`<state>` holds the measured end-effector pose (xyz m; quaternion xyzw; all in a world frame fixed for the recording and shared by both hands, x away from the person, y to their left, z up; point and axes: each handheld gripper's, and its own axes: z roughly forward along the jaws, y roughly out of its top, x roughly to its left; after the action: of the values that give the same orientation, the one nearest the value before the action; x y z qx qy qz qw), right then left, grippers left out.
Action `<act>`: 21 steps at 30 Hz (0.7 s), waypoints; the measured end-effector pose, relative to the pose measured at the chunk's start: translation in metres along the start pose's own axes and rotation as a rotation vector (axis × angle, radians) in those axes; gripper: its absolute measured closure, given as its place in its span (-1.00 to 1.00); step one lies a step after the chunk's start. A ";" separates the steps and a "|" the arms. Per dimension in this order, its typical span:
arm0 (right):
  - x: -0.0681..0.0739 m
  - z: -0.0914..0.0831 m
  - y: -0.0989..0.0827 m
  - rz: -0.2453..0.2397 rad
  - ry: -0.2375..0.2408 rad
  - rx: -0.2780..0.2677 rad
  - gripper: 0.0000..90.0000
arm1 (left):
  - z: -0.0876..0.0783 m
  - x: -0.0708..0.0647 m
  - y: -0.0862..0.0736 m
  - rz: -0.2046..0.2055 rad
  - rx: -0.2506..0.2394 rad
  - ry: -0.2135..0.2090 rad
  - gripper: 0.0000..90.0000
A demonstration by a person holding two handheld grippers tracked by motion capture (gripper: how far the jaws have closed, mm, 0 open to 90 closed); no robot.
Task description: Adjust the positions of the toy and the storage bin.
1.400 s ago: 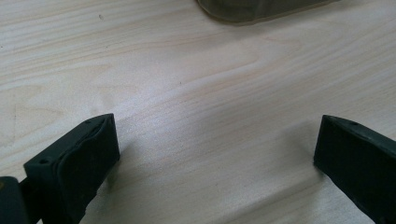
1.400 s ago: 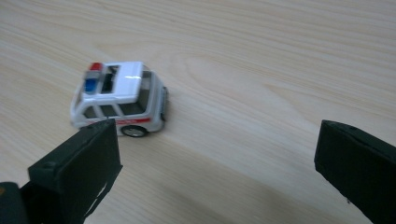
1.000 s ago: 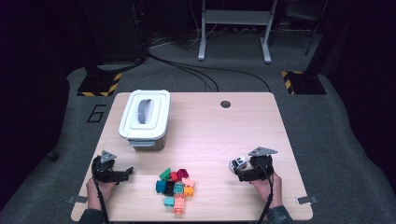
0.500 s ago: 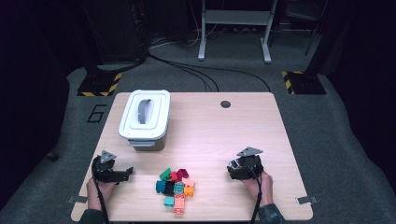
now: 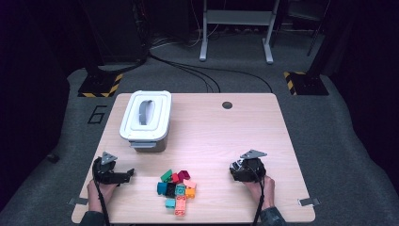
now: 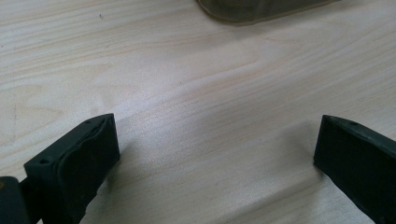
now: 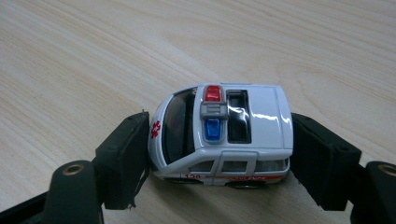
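Lidded white bin (image 5: 147,118) at ten o'clock on the table (image 5: 211,132), contents hidden. Toy ambulance (image 7: 222,133) at four o'clock, gripped nose and tail by the just-closing right hand-held gripper (image 7: 219,158), wheels cut off. Left hand-held gripper (image 6: 215,154) gaping wide over bare wood at eight o'clock.

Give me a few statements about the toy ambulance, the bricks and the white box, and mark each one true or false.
1. The toy ambulance sits between the right gripper's fingers, nose and tail against the pads. True.
2. The left gripper holds a brick. False: its fingers stand wide apart over bare table.
3. The white box has its lid on. True.
4. The bricks lie inside the box. False: they are piled on the table between the two hands.
5. The ambulance lies on its side. False: it stands on its wheels.
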<state>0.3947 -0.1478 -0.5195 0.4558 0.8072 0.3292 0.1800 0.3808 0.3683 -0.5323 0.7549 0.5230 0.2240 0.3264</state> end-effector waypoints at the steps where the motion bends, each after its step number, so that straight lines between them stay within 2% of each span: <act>1: 0.000 0.000 0.000 0.000 0.000 0.000 -0.44 | 0.000 0.000 0.000 0.001 0.006 -0.001 -1.00; 6: 0.000 -0.001 -0.001 -0.001 0.013 -0.004 -0.43 | 0.000 0.000 0.000 0.001 0.005 -0.001 -1.00; 8: -0.003 -0.002 -0.002 -0.022 0.010 -0.014 -0.43 | 0.000 0.000 0.000 0.001 0.003 0.000 -1.00; 10: -0.003 -0.004 -0.002 0.010 0.015 -0.017 -0.43 | 0.000 0.000 0.000 0.001 0.000 0.000 -1.00; 11: -0.006 -0.006 -0.002 -0.007 0.012 -0.020 -0.43 | 0.000 0.000 0.000 0.000 -0.001 0.000 -1.00; 14: -0.009 -0.010 -0.001 0.009 0.014 -0.030 -0.43 | 0.000 0.000 0.000 0.001 0.002 0.000 -1.00; 15: -0.011 -0.012 -0.001 0.000 0.004 -0.037 -0.43 | 0.000 0.000 0.000 0.000 0.004 -0.001 -1.00; 21: -0.022 -0.025 -0.002 0.021 -0.028 -0.054 -0.43 | 0.000 0.000 0.000 0.000 0.000 0.001 -1.00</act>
<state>0.3903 -0.1767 -0.5033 0.4636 0.7907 0.3463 0.1999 0.3809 0.3684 -0.5323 0.7547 0.5231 0.2243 0.3263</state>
